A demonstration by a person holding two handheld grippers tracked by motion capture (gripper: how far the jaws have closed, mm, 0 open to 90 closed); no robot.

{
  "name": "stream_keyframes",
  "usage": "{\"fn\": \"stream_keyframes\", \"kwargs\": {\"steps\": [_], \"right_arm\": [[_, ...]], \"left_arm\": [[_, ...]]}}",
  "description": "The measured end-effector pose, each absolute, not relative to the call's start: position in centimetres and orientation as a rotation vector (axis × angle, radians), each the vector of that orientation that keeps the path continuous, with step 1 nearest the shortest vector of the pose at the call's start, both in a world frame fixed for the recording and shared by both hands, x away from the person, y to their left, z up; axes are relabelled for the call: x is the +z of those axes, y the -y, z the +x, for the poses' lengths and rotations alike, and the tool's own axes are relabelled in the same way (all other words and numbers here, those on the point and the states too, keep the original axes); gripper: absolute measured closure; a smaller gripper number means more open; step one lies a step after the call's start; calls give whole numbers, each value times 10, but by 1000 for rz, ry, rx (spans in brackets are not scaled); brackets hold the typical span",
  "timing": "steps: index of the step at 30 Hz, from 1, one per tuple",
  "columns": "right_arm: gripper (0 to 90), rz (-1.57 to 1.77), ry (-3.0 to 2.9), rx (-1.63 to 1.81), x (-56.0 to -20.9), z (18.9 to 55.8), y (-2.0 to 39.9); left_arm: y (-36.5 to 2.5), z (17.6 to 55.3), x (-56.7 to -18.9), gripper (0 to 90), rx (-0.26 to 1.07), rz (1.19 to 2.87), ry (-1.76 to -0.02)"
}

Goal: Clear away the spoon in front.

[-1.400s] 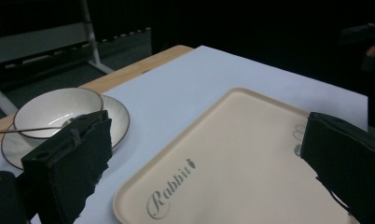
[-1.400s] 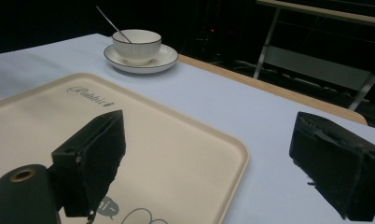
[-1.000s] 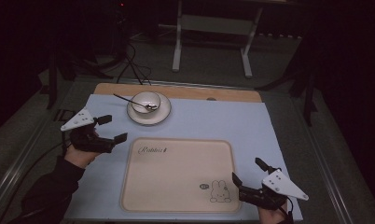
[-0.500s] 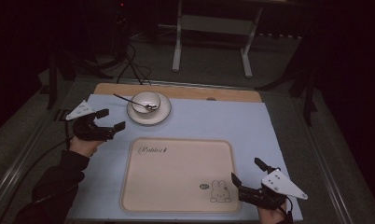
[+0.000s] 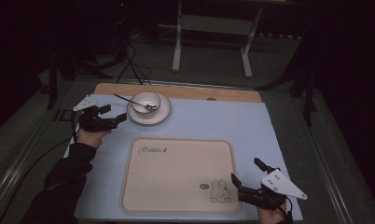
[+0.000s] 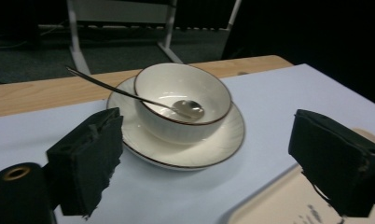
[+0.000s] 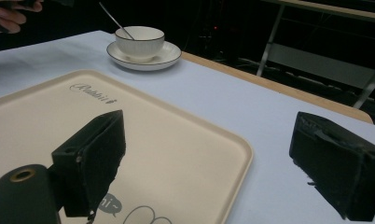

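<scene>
**Left hand-held gripper closing in on the bowl and saucer**

The white bowl [image 5: 146, 102] sits on its saucer [image 5: 149, 115] at the far left of the table [image 5: 232, 121], on the pale blue mat, with a spoon [image 6: 129, 94] resting inside it, handle leaning out over the rim toward the left. Just beside the saucer, the left hand-held gripper [image 5: 112, 120] points at it; its jaws stand wide and have just been narrowing a little, with nothing between them. In the left gripper view, bowl and saucer lie ahead in the gap, not yet touched.

This looks like the approach step. The next move likely calls for easing forward to bracket the saucer's rim or the bowl's wall without knocking the spoon.

Nearer, the cream tray [image 5: 176, 175] lies bare. The right hand-held gripper [image 5: 238, 186] rests released at its near right corner.
</scene>
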State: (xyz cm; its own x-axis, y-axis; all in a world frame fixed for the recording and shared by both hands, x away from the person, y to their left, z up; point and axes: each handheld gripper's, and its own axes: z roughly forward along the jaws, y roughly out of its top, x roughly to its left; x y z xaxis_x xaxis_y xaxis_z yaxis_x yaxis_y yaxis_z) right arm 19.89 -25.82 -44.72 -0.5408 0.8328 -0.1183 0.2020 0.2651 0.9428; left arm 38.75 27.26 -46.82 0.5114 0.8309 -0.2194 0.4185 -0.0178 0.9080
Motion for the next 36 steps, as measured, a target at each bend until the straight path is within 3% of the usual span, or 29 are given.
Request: {"fn": "stream_keyframes", "kwargs": {"steps": [20,29,36], "right_arm": [[106,947,-1918,1286,-449,201,258],[106,953,-1926,1283,-450,201,258],[106,958,-1929,1285,-450,202,258]], "left_arm": [[-283,432,-488,178,448,1516,-1235],[-293,448,-501,342,410,1393,-1335],[-289,458,-500,381,377,1374,-1369]]}}
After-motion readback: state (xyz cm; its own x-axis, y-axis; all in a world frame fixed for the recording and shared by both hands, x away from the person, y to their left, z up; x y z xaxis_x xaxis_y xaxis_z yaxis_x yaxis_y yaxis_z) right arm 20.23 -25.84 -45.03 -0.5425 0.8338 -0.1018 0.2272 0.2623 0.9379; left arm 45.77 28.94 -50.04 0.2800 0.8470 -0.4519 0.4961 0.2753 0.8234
